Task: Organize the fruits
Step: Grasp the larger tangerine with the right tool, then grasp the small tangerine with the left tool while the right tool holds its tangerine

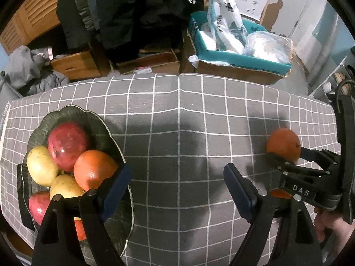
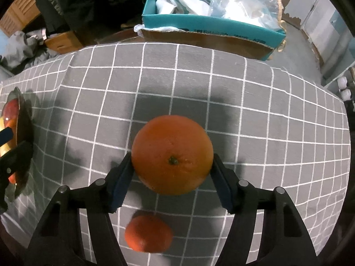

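This is a lived-in room of a home, used partly for storage. A table under a grey checked tablecloth [image 1: 177, 122] carries a dark scalloped fruit plate [image 1: 99, 124]. Behind it dark coats [image 1: 124, 11] hang over open wooden crates [image 1: 75, 64] on the floor, and crumpled grey clothing [image 1: 28, 71] lies at the left. A teal-edged cardboard box [image 2: 199, 33] holds 2 or more plastic bags (one printed with text). A slatted wooden cabinet [image 1: 33, 15] stands at the far left.
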Demonstrator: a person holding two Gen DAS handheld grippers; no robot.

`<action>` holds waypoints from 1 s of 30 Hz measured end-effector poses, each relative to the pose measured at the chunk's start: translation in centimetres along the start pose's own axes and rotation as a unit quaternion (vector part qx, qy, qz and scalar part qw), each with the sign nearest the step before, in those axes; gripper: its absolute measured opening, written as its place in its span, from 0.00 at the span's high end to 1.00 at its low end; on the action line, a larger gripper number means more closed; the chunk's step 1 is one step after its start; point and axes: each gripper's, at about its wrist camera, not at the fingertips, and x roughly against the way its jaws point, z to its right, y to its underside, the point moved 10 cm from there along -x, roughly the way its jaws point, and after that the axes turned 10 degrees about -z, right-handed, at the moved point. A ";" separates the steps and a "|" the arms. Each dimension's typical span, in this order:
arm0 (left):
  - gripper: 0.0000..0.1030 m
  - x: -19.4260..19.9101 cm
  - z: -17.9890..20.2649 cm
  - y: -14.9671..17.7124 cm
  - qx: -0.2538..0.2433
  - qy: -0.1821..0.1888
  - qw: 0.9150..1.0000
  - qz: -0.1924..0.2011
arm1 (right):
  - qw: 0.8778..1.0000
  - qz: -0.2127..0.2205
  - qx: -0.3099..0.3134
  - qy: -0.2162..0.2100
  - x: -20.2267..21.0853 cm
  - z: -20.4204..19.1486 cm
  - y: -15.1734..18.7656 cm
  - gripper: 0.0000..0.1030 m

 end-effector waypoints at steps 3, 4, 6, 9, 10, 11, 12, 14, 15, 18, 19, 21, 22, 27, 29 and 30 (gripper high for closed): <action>0.16 0.3 0.6 0.2 -0.003 0.010 1.000 0.000 | 1.000 0.011 -0.006 0.002 1.1 0.7 0.5 0.34; 0.16 0.4 0.8 0.3 -0.003 0.013 1.000 0.000 | 1.000 0.014 -0.008 0.002 1.4 1.0 0.6 0.34; 0.16 0.7 1.4 0.4 -0.006 0.019 1.000 0.000 | 1.000 0.022 -0.013 0.003 2.2 1.6 1.0 0.34; 0.16 1.2 2.3 0.6 -0.012 0.026 1.000 0.003 | 0.999 0.032 -0.019 0.004 3.2 2.3 1.6 0.34; 0.16 1.3 2.5 0.7 -0.014 0.027 1.000 0.003 | 0.999 0.034 -0.020 0.004 3.5 2.6 1.8 0.34; 0.16 1.5 2.9 0.8 -0.018 0.030 0.999 0.004 | 0.999 0.037 -0.022 0.004 3.9 3.0 2.1 0.34; 0.16 1.6 3.3 0.9 -0.021 0.033 0.999 0.004 | 0.999 0.040 -0.023 0.005 4.2 3.2 2.4 0.34; 0.16 1.8 4.1 1.2 -0.030 0.037 0.999 0.004 | 0.999 0.044 -0.026 0.006 4.8 3.7 2.9 0.34; 0.16 1.9 4.5 1.4 -0.035 0.038 0.999 0.004 | 0.999 0.046 -0.027 0.006 5.0 4.0 3.2 0.34; 0.16 2.0 5.9 1.9 -0.051 0.043 0.998 0.003 | 0.998 0.050 -0.033 0.007 5.7 5.0 4.2 0.35; 0.16 2.0 6.6 2.2 -0.061 0.045 0.997 0.002 | 0.998 0.051 -0.035 0.007 5.8 5.4 4.6 0.34; 0.16 1.8 7.7 2.4 -0.073 0.050 0.996 -0.003 | 0.998 0.052 -0.039 0.008 6.1 6.1 5.4 0.35; 0.16 1.7 8.2 2.7 -0.077 0.054 0.996 -0.007 | 0.998 0.052 -0.042 0.008 6.1 6.5 5.7 0.35; 0.16 1.1 10.5 3.7 -0.091 0.068 0.993 -0.021 | 0.997 0.052 -0.056 0.008 6.2 8.4 7.6 0.35; 0.16 1.0 11.7 4.2 -0.104 0.067 0.992 -0.021 | 0.997 0.051 -0.061 0.008 6.1 9.1 8.3 0.35; 0.16 0.9 12.2 4.5 -0.110 0.066 0.991 -0.022 | 0.997 0.050 -0.064 0.008 6.0 9.5 8.7 0.35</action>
